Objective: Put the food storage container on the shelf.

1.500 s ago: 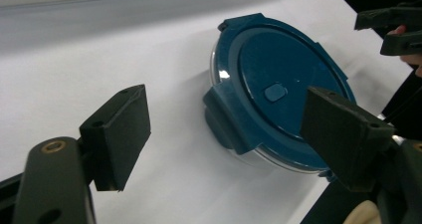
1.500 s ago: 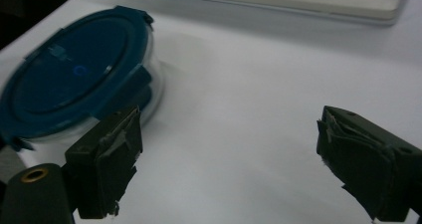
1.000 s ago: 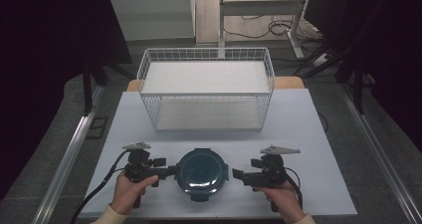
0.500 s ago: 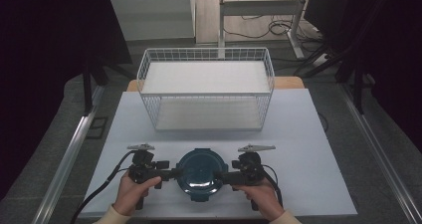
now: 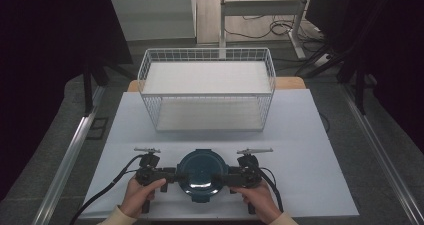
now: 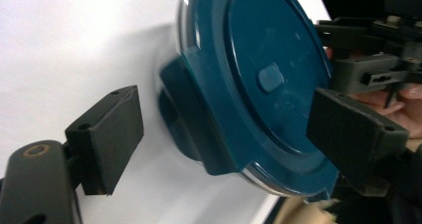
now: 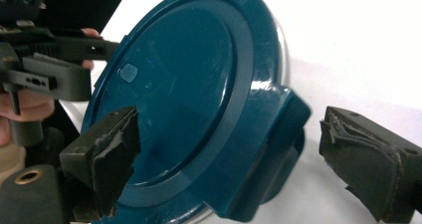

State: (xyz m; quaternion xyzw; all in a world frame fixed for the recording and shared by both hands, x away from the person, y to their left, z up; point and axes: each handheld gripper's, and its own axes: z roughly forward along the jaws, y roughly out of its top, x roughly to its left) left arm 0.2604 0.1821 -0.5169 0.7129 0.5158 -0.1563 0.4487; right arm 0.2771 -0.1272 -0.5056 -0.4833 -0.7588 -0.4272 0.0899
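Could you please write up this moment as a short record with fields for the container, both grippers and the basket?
container: round dark-blue lidded container on the white table, near edge
left gripper: open, jaws astride the lid's left clip
right gripper: open, jaws astride the right clip
basket: white wire basket behind, empty

No legible text or labels anywhere

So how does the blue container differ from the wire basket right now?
The blue container is round, solid and lidded; the wire basket is rectangular, open-topped white mesh. The container sits near the table's front edge between both grippers; the basket stands farther back, much larger, untouched. Both rest on the table.
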